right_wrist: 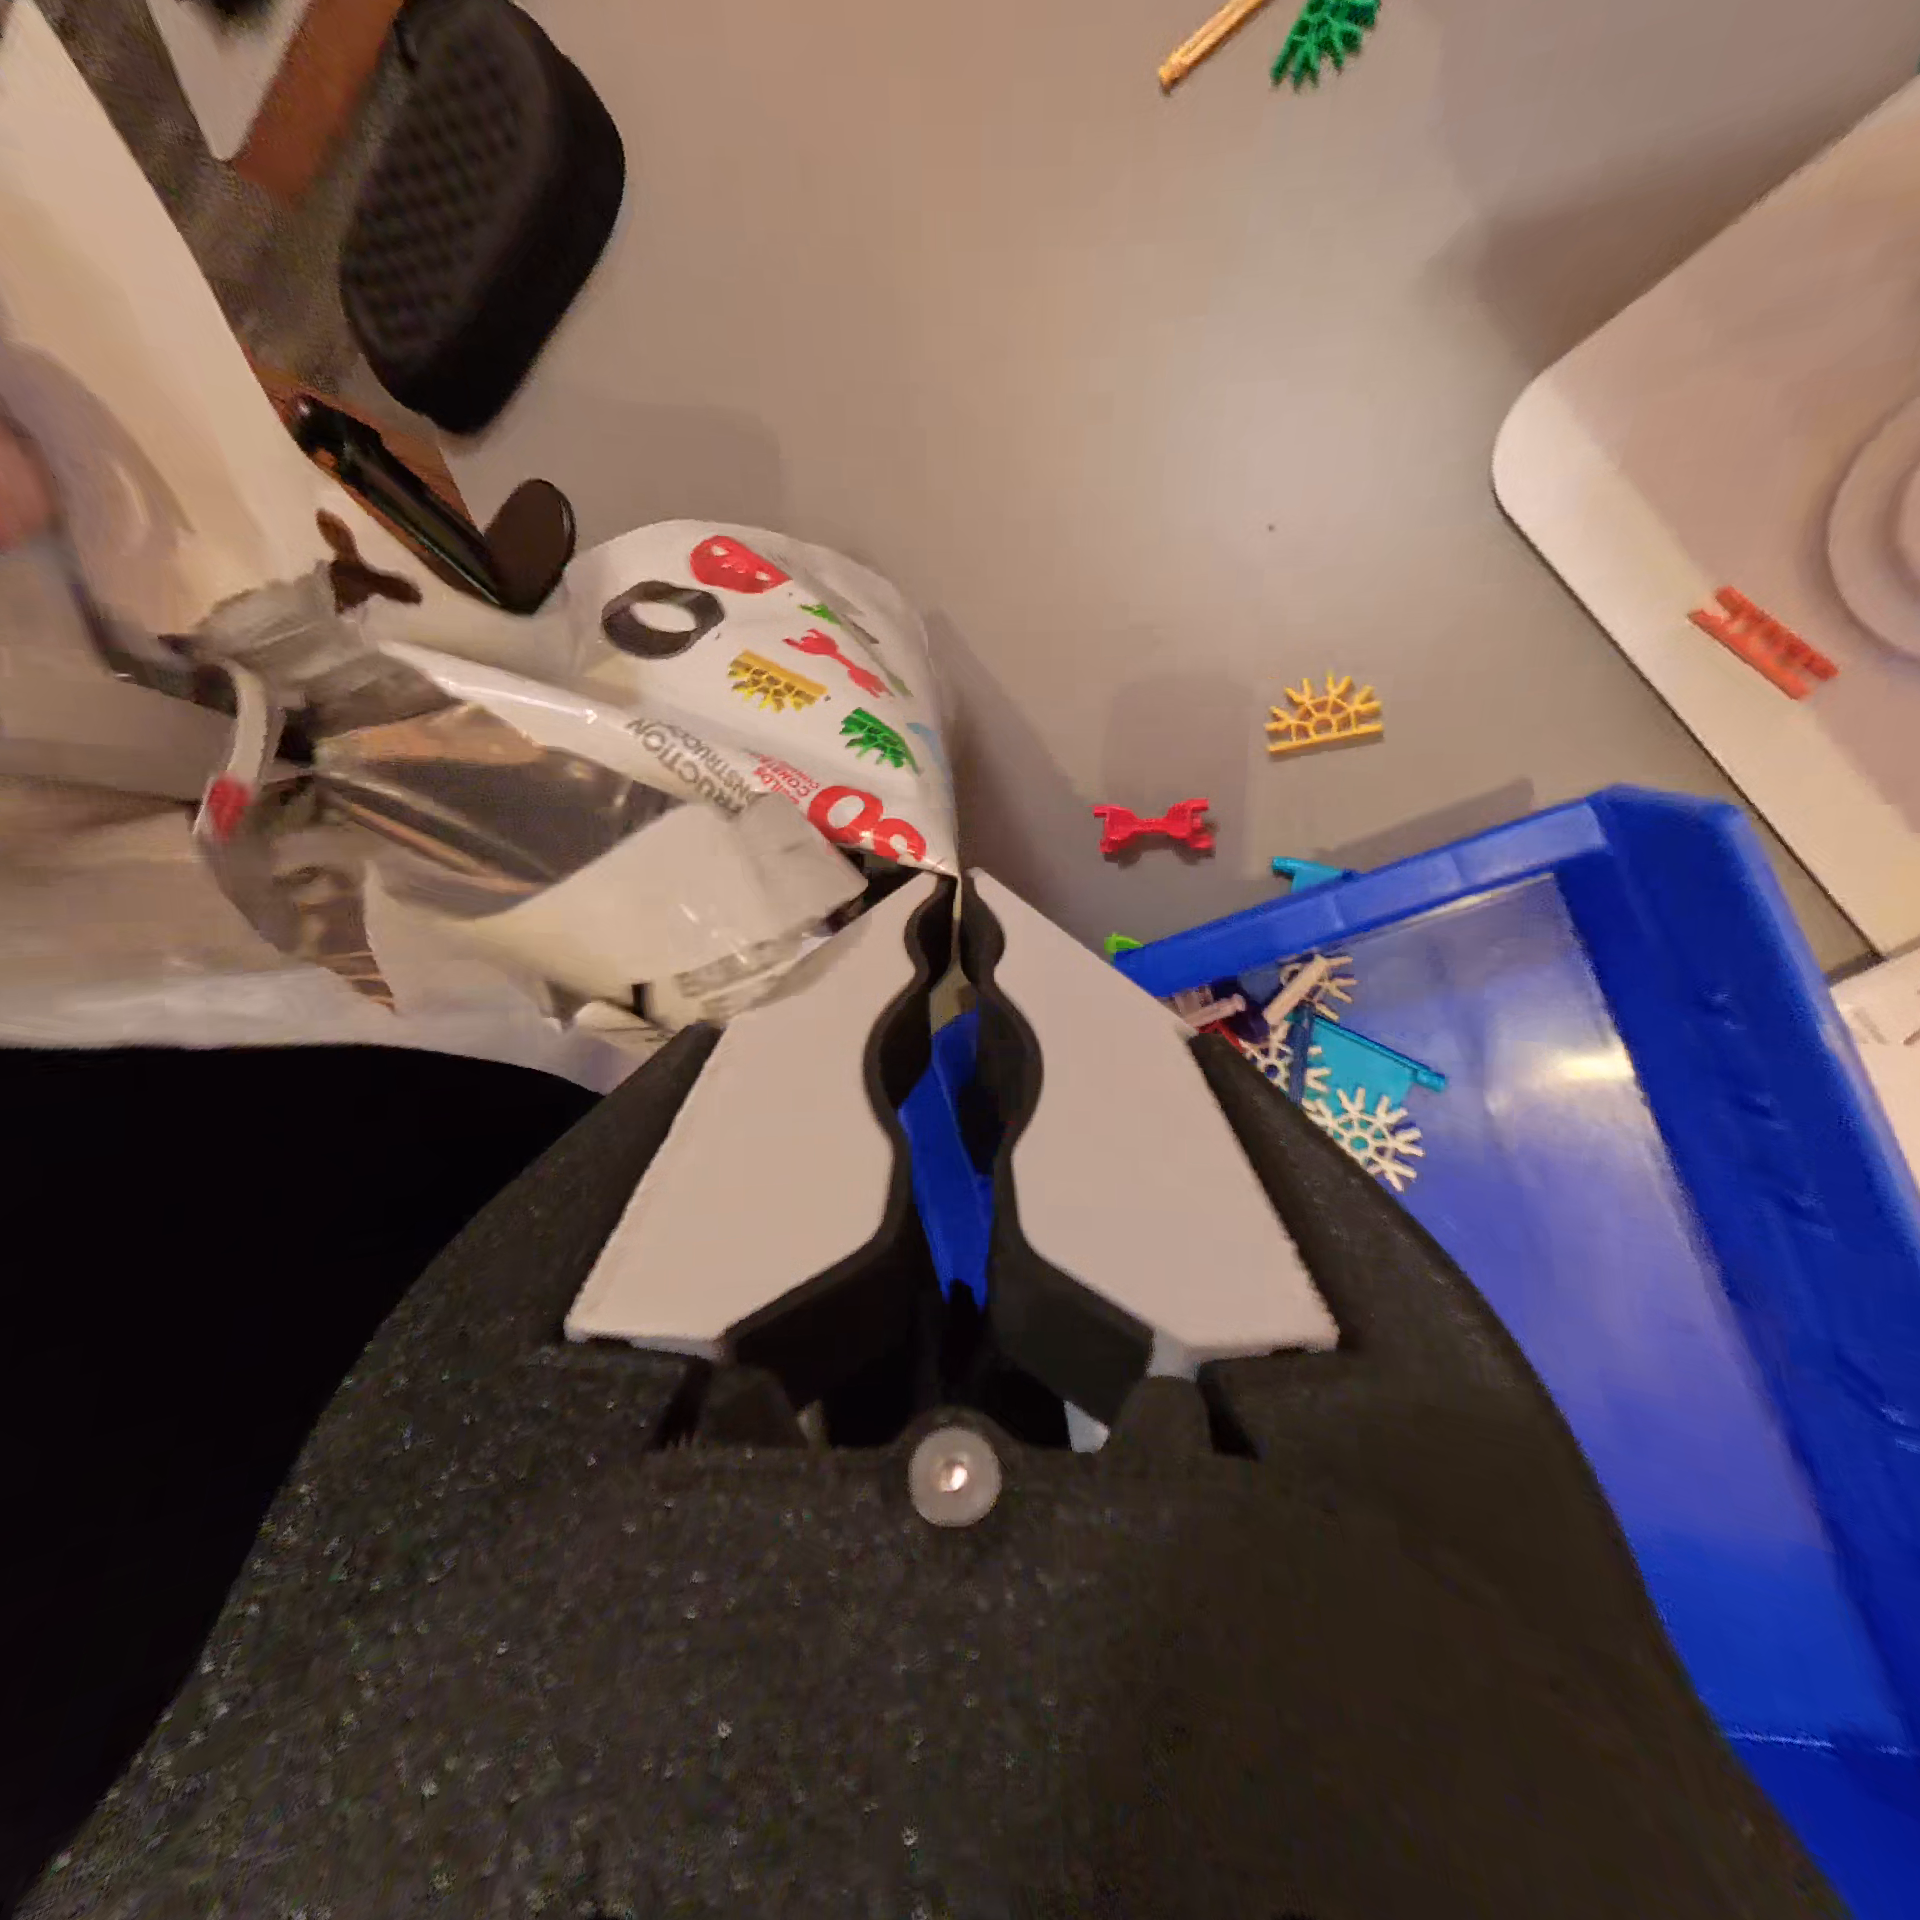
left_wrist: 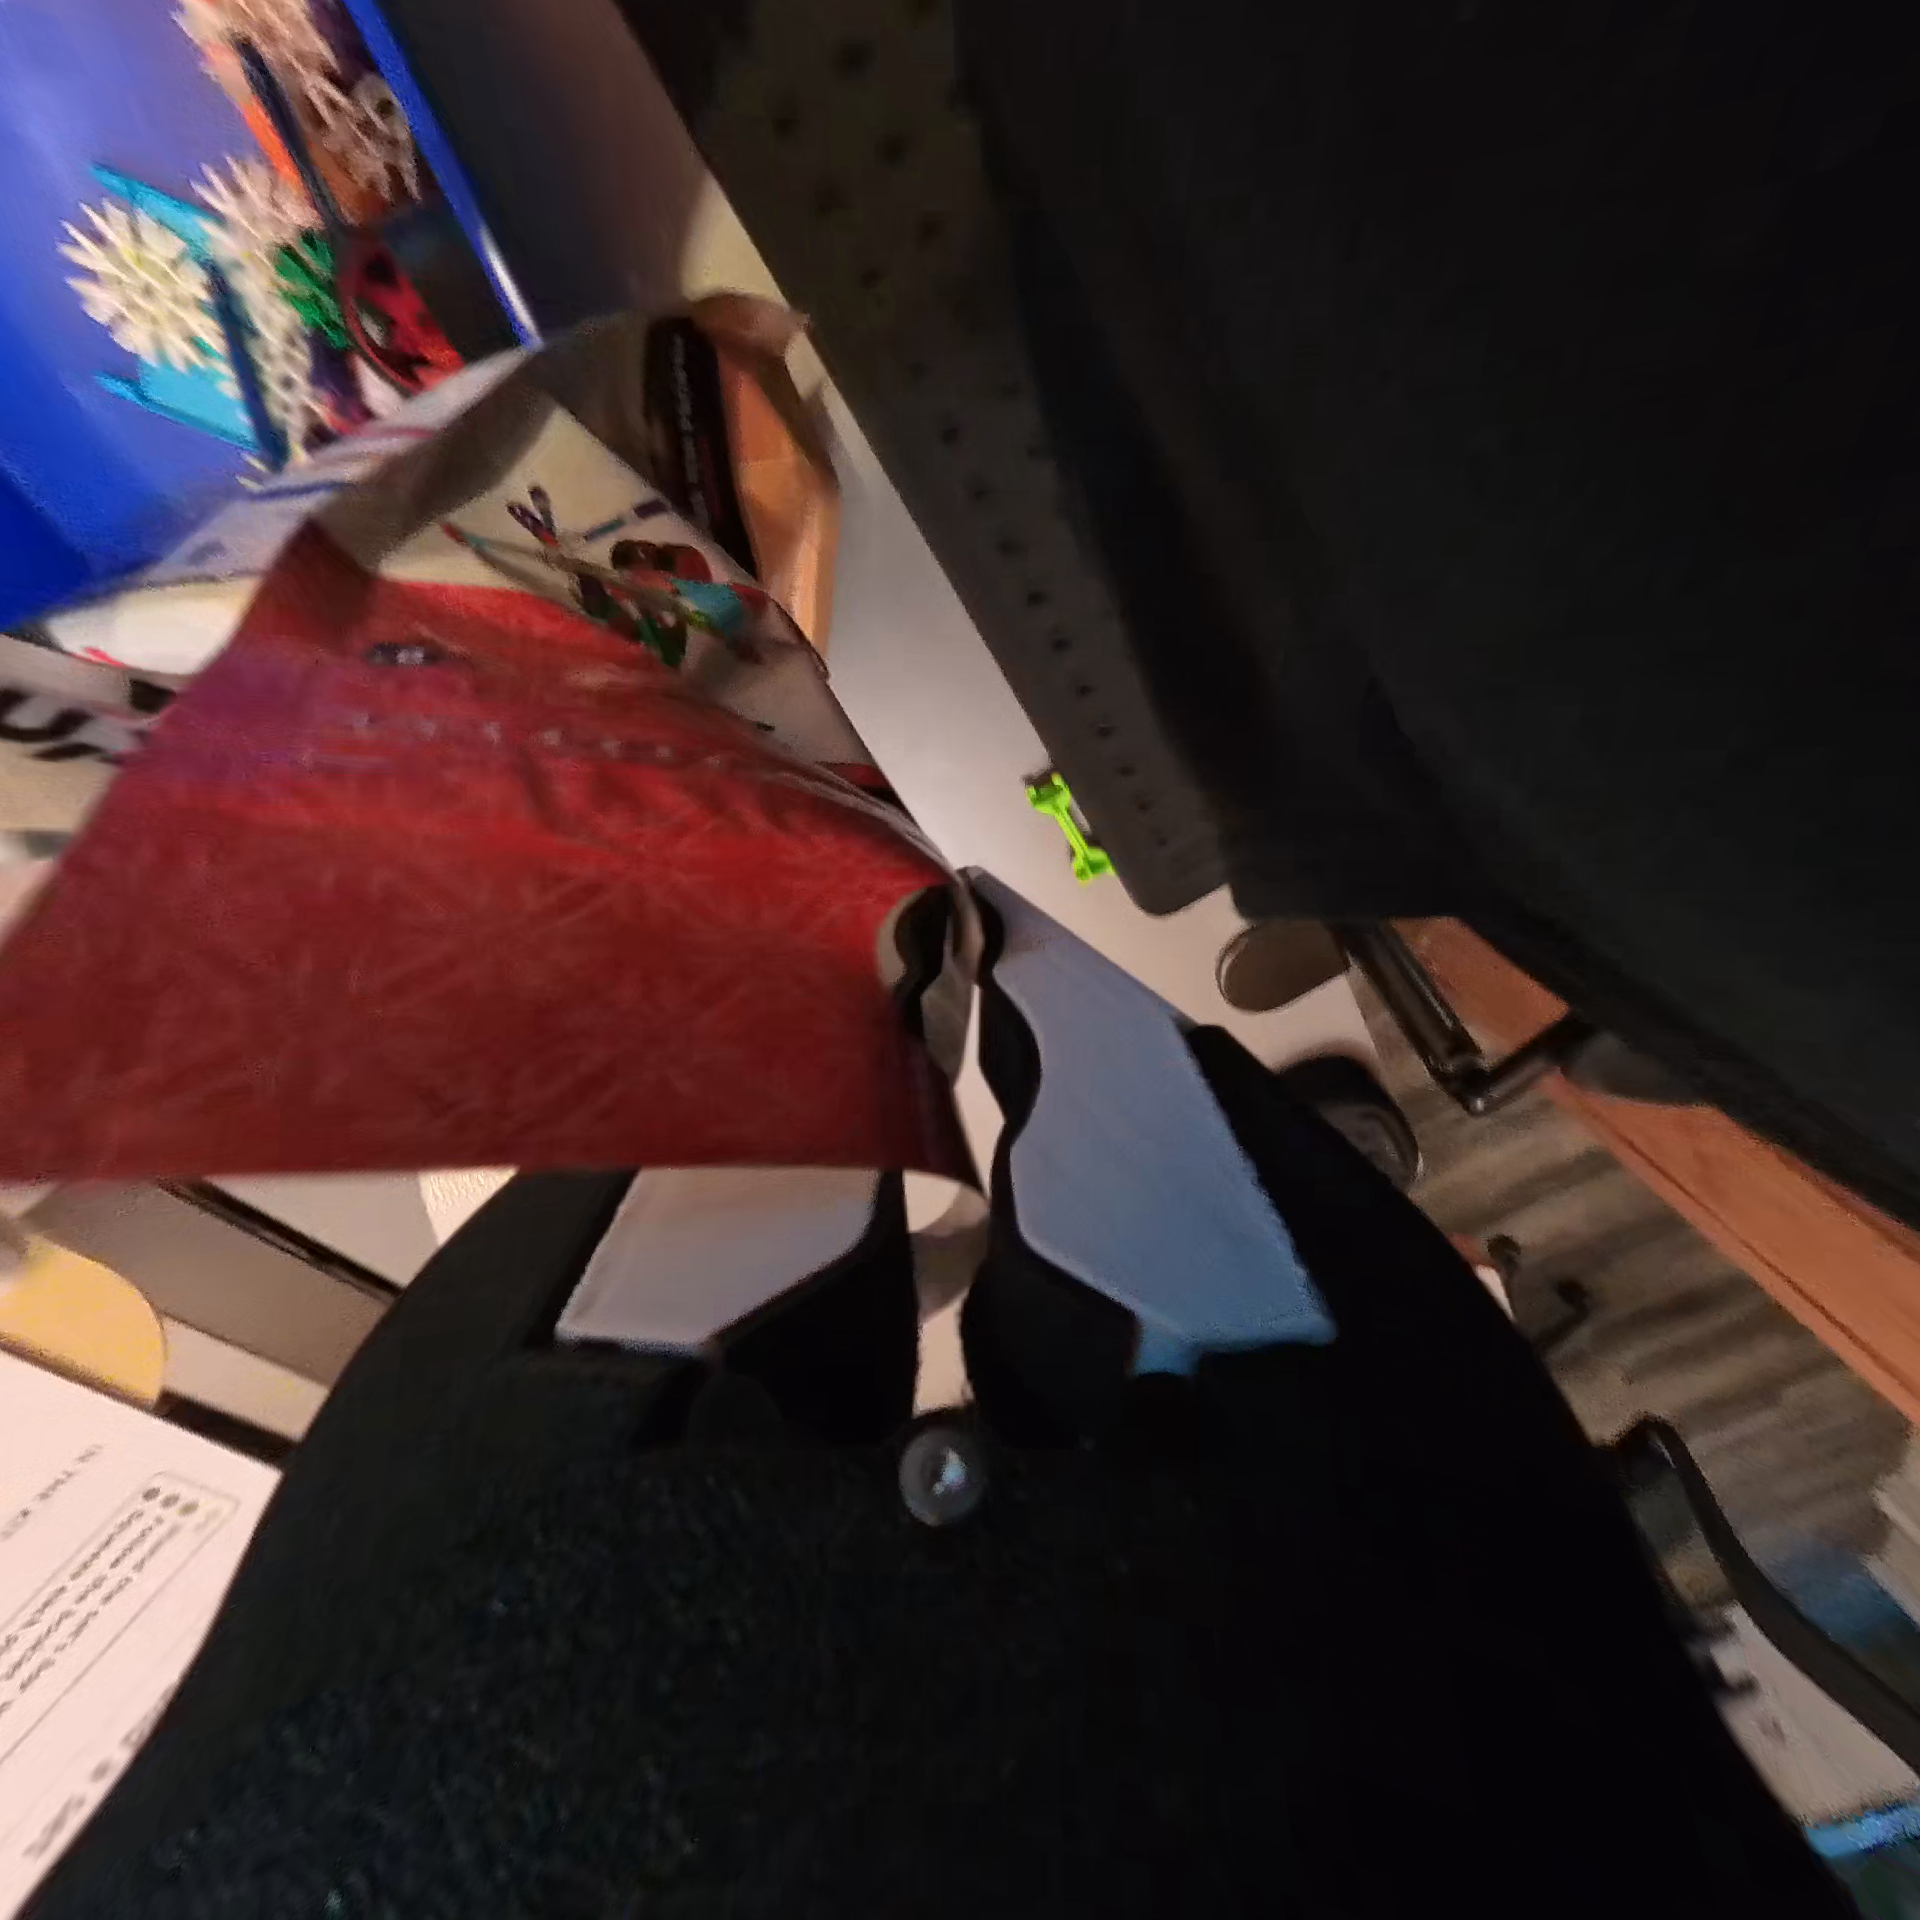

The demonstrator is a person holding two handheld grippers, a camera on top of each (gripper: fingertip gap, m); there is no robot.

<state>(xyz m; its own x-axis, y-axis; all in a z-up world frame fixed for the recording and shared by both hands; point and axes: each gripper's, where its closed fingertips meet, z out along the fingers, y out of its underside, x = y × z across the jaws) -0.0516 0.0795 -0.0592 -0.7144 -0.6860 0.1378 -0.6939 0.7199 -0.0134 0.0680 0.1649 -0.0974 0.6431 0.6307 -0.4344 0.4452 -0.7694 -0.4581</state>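
Observation:
Both grippers hold one printed foil bag of toy construction parts. My left gripper (left_wrist: 958, 914) is shut on an edge of the bag (left_wrist: 447, 914), whose red and white face fills the left of that view. My right gripper (right_wrist: 954, 896) is shut on another corner of the bag (right_wrist: 675, 727), which hangs crumpled with its silver inside showing. The left gripper shows blurred at the far left of the right wrist view (right_wrist: 239, 665). A blue plastic bin (right_wrist: 1662, 1195) with snowflake-shaped and rod pieces (right_wrist: 1351, 1122) lies right below the right gripper.
Loose pieces lie on the grey table: a red connector (right_wrist: 1153, 828), a yellow half-wheel (right_wrist: 1325, 715), a green piece (right_wrist: 1320, 42), a tan rod (right_wrist: 1205, 47), a lime rod (left_wrist: 1070, 826). A white tray (right_wrist: 1714, 436) holds an orange piece (right_wrist: 1761, 655). A black chair armrest (right_wrist: 478, 208) stands far left. The tips of one gripper are about 15 cm away from the tips of the other. The left gripper is farther from the yellow half-wheel (right_wrist: 1325, 715), some 30 cm, than the right, some 20 cm.

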